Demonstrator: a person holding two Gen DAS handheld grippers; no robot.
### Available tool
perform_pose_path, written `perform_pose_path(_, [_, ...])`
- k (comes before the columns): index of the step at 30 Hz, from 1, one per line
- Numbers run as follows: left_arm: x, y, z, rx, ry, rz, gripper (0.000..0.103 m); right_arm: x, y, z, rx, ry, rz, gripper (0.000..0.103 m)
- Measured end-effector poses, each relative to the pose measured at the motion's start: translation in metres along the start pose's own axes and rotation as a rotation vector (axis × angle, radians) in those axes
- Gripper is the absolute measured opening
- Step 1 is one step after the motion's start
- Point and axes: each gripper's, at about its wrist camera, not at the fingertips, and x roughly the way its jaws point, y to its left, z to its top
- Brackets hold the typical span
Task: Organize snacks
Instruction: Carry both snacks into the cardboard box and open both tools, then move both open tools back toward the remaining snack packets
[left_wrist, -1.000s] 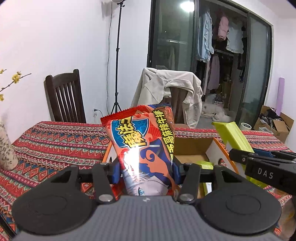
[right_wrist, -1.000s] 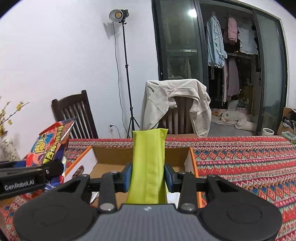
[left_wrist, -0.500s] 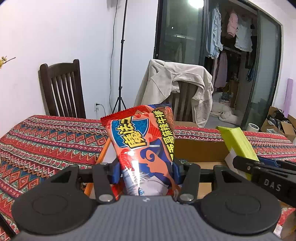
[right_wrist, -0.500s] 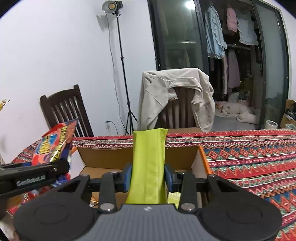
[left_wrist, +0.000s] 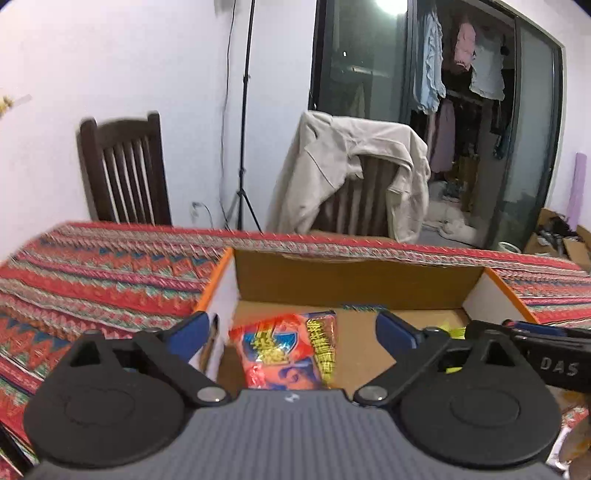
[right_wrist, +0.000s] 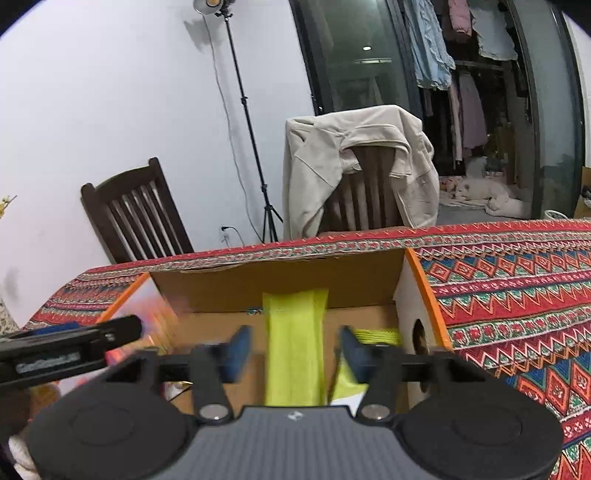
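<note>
We see a patterned red tablecloth (right_wrist: 517, 280) under the cardboard box (left_wrist: 354, 284), chairs at twelve o'clock; our left gripper (left_wrist: 291, 328) and right gripper (right_wrist: 291, 349) have just been opening, jaws apart, packets loose between them

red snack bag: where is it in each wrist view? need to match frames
Left wrist: red snack bag low centre, inside the cardboard box, between the open left gripper fingers, untouched.
Right wrist: only an orange-red blur at the box's left wall; likely the bag, cannot confirm.
Shared landmark: beige jacket on the chair.

Dim room, motion blur, fisheye warping
</note>
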Motion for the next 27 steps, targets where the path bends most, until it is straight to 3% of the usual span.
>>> perform_pose_path(2, [-0.003,0.0,0.0,-0.003,-0.01,-0.002,0.103,0.0,-0.003,0.0,0.021,-0.004,-0.002,0.094])
perform_pose_path(6, [-0.004,-0.002,-0.001,-0.004,-0.009,0.004,0.103,-0.002,-0.006,0.0,0.032,-0.008,-0.009,0.101])
perform_pose_path(13, [0.0,0.003,0.002,-0.034,0.021,0.025,0.103,-0.003,-0.002,0.001,0.019,-0.003,-0.012,0.103])
perform_pose_path(18, [-0.002,0.006,0.011,-0.067,0.056,0.087,0.103,-0.016,-0.002,0.01,0.041,0.001,0.034,0.103])
perform_pose_path(27, [-0.052,0.012,0.022,-0.075,0.035,0.113,0.103,-0.074,0.008,0.017,-0.009,-0.063,0.024,0.103])
